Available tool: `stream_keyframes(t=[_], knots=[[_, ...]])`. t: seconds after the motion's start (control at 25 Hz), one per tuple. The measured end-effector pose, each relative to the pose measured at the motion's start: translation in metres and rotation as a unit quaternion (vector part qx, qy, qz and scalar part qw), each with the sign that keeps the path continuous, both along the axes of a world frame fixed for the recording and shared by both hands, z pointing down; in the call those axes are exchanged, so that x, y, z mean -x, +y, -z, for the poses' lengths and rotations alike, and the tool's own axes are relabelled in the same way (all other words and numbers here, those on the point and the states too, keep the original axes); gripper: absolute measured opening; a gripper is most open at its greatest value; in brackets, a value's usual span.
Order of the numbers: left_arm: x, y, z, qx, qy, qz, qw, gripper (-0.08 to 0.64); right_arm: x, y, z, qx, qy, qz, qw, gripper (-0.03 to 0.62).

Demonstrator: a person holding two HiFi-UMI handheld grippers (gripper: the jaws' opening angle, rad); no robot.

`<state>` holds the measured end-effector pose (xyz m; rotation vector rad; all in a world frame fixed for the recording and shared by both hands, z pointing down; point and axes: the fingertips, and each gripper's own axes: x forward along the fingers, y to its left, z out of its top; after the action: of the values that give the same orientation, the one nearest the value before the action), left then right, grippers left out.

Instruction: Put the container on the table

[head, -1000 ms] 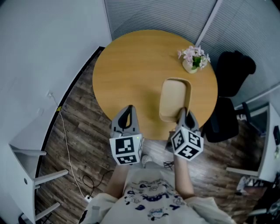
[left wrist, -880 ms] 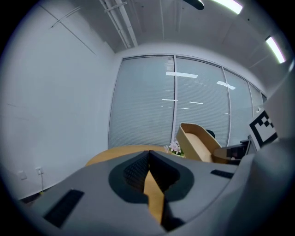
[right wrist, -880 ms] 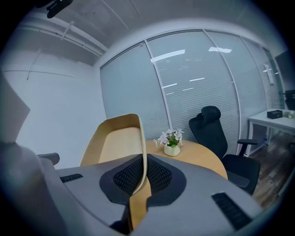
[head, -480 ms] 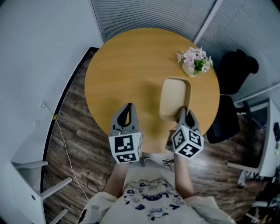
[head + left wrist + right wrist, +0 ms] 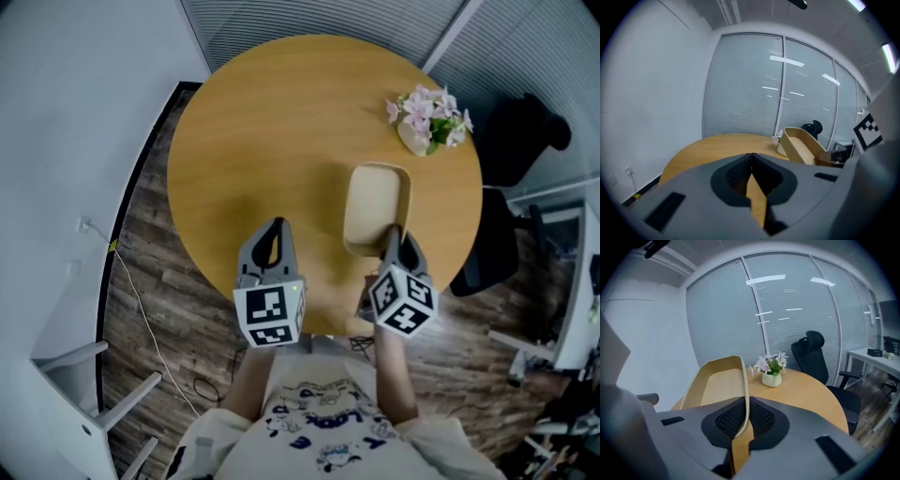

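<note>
A tan oblong container (image 5: 373, 208) hangs over the round wooden table (image 5: 272, 141), empty inside. My right gripper (image 5: 392, 246) is shut on its near right rim; the right gripper view shows the thin wall (image 5: 746, 399) pinched between the black pads, with the container (image 5: 717, 385) stretching away to the left. My left gripper (image 5: 272, 246) is over the table's near edge, left of the container, shut with nothing in it. In the left gripper view (image 5: 751, 174) the jaws meet and the container (image 5: 801, 146) shows at the right.
A white pot of pink flowers (image 5: 424, 117) stands on the table's far right, just beyond the container. A black office chair (image 5: 506, 159) is to the right of the table. White furniture (image 5: 84, 394) stands at the lower left, and a cable (image 5: 141, 309) lies on the wood floor.
The view has moved forward over the table: table and flowers lie closer under the grippers. Both grippers keep their pose, the right still holding the container.
</note>
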<state>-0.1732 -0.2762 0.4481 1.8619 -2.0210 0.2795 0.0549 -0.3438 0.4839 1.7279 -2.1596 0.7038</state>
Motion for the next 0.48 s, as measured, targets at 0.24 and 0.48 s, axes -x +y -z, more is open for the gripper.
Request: stream_keyframes(t=[0.24, 0.48], knots=[[0.003, -0.014, -0.028, 0.032, 0.008, -0.014, 0.9994, 0.004, 0.000, -0.005, -0.028, 0.032, 0.017, -0.007, 0.999, 0.015], [-0.003, -0.024, -0.057, 0.064, 0.018, -0.027, 0.9974, 0.003, -0.006, -0.010, -0.058, 0.065, 0.026, -0.018, 0.997, 0.015]])
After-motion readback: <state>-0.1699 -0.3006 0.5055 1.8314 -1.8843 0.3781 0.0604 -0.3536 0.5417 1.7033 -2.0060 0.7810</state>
